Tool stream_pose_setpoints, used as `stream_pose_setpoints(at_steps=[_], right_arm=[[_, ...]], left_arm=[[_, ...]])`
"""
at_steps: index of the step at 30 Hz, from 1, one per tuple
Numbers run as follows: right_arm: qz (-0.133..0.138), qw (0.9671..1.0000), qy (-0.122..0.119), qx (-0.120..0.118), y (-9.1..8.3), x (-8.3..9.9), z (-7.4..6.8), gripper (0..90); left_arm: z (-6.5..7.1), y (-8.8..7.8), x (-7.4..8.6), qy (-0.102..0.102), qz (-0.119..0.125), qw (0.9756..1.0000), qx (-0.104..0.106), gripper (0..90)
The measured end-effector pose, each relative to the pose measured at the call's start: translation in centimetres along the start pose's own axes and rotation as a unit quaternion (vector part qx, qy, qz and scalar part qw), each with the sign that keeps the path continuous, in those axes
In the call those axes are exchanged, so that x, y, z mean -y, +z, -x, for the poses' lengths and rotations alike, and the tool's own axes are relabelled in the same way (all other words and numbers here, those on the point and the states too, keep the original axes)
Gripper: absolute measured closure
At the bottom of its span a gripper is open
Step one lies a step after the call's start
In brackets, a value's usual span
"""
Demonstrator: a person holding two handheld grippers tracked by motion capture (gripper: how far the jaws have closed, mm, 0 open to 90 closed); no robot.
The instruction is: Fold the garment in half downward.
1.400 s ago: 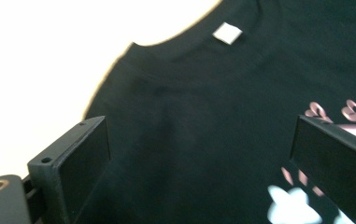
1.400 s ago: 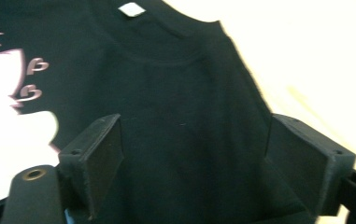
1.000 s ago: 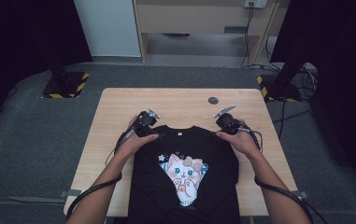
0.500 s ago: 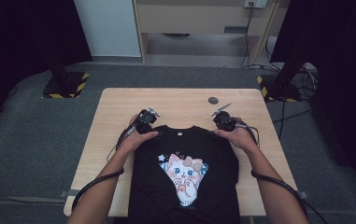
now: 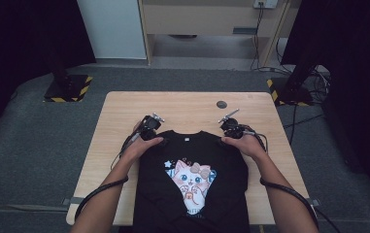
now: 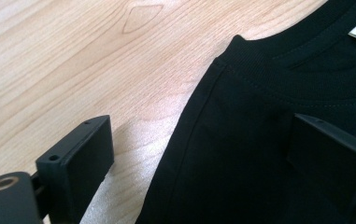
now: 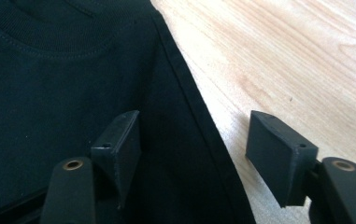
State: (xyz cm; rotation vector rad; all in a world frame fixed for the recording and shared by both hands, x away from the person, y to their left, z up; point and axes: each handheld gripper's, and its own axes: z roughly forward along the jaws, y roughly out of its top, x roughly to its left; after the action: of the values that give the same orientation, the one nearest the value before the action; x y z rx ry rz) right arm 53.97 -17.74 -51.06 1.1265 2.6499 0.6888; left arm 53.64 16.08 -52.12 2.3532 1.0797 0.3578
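Black cotton T-shirt with cartoon cat print point(image 5: 192, 170): lying flat, collar away from the person, on pale wooden tabletop point(image 5: 182, 107). Left tool point(image 6: 199, 154) and right tool point(image 7: 194, 154) standing open, each straddling a shoulder edge, gripping nothing; right jaws having just been widening, likely for smoothing or folding

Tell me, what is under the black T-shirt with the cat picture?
The black cotton T-shirt with the cartoon cat lies flat on the light wooden table. Bare wood shows around it; whatever lies beneath the cloth is covered.
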Motion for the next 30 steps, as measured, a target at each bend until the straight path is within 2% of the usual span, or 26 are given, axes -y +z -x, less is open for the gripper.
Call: stream_pose_setpoints(at_steps=[6, 11, 12, 16, 19, 26, 30], right_arm=[[0.001, 1.0000, 0.002, -0.002, -0.1, 0.3, 0.1, 32.6], [0.000, 1.0000, 0.001, -0.002, -0.1, 0.4, 0.3, 32.9], [-0.002, 1.0000, -0.001, -0.002, -0.2, 0.3, 0.3, 34.1], [-0.009, 0.9999, -0.012, -0.008, -0.3, 0.0, -0.1, 44.5], [-0.017, 0.9998, -0.011, -0.009, -0.4, -0.1, -0.5, 51.1], [-0.015, 0.9997, -0.014, -0.012, -0.5, 0.0, -1.1, 65.1], [-0.007, 0.9998, -0.014, -0.012, -0.6, 0.2, -1.5, 74.4]], left_arm=[[0.0, 0.1, -0.2, 0.003, -0.001, 1.0000, -0.004, 5.3], [-0.3, 0.3, -0.2, -0.011, -0.001, 0.9999, -0.001, 4.9], [-0.5, 0.3, -0.1, -0.018, 0.003, 0.9998, 0.006, 5.0], [-0.5, 0.1, 0.2, -0.011, 0.007, 0.9999, 0.011, 6.0], [-0.3, -0.1, 0.4, -0.007, 0.011, 0.9998, 0.014, 11.6], [0.7, -0.9, 0.9, 0.017, 0.014, 0.9993, 0.032, 25.3], [1.1, -1.3, 1.0, 0.026, 0.016, 0.9988, 0.038, 38.5]])
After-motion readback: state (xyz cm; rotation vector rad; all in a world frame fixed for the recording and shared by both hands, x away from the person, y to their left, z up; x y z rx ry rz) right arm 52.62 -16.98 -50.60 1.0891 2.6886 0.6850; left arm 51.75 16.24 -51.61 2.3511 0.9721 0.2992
